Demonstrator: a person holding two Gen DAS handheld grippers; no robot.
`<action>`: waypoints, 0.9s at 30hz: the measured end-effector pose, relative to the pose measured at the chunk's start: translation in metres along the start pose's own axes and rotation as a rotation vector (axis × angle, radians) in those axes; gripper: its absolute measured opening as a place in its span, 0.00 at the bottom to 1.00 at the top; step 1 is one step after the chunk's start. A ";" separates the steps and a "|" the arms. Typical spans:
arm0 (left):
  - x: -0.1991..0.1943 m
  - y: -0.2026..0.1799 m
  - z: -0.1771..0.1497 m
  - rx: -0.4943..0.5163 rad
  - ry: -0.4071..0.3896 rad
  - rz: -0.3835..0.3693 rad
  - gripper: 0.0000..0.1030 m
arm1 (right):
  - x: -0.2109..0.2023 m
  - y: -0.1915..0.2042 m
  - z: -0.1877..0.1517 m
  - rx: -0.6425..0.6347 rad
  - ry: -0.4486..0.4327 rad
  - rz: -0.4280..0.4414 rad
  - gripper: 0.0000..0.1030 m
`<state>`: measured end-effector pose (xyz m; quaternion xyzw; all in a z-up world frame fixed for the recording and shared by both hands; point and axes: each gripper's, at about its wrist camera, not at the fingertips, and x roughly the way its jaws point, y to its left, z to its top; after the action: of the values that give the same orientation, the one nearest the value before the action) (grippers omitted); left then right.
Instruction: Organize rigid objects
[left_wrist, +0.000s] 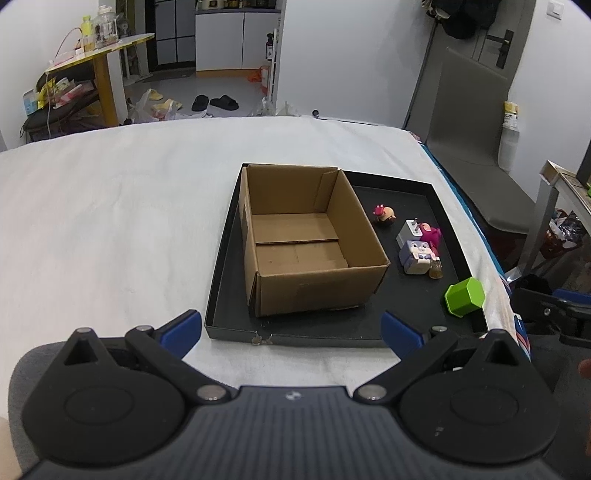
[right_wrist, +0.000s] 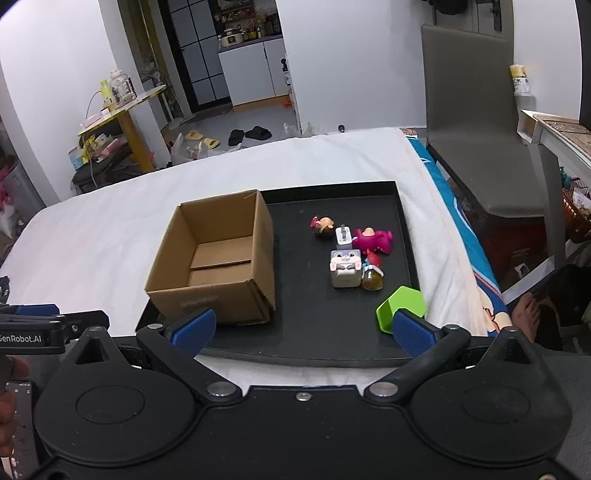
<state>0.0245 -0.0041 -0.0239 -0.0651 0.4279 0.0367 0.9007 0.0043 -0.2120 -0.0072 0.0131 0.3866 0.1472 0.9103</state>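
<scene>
An open, empty cardboard box (left_wrist: 306, 240) (right_wrist: 218, 258) stands on the left part of a black tray (left_wrist: 413, 314) (right_wrist: 306, 332). Right of it on the tray lie a small round-headed figure (left_wrist: 384, 215) (right_wrist: 323, 226), a grey-white plug adapter (left_wrist: 410, 230) (right_wrist: 343, 236), a magenta toy (left_wrist: 432, 234) (right_wrist: 373, 238), a bunny cube (left_wrist: 415, 256) (right_wrist: 345, 267), a small amber bottle (left_wrist: 436, 271) (right_wrist: 373, 278) and a green hexagonal cup (left_wrist: 464, 297) (right_wrist: 399, 308). My left gripper (left_wrist: 291, 330) is open and empty before the tray's near edge. My right gripper (right_wrist: 303, 328) is open and empty over the tray's near edge.
The tray lies on a white cloth-covered table (left_wrist: 110, 221) (right_wrist: 92, 229). A grey chair (right_wrist: 480, 129) stands at the right beyond the table edge. The other gripper's body (right_wrist: 44, 328) shows at the left in the right wrist view.
</scene>
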 end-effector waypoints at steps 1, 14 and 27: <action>0.002 -0.001 0.001 0.000 0.002 0.003 1.00 | 0.001 -0.001 0.001 0.003 -0.001 -0.001 1.00; 0.038 0.007 0.016 -0.052 0.027 0.027 0.96 | 0.037 -0.023 0.006 0.077 0.047 -0.023 0.93; 0.075 0.023 0.036 -0.166 0.061 0.048 0.69 | 0.080 -0.059 0.012 0.179 0.130 -0.071 0.78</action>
<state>0.0968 0.0247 -0.0611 -0.1301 0.4519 0.0917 0.8777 0.0806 -0.2454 -0.0631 0.0713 0.4567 0.0803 0.8831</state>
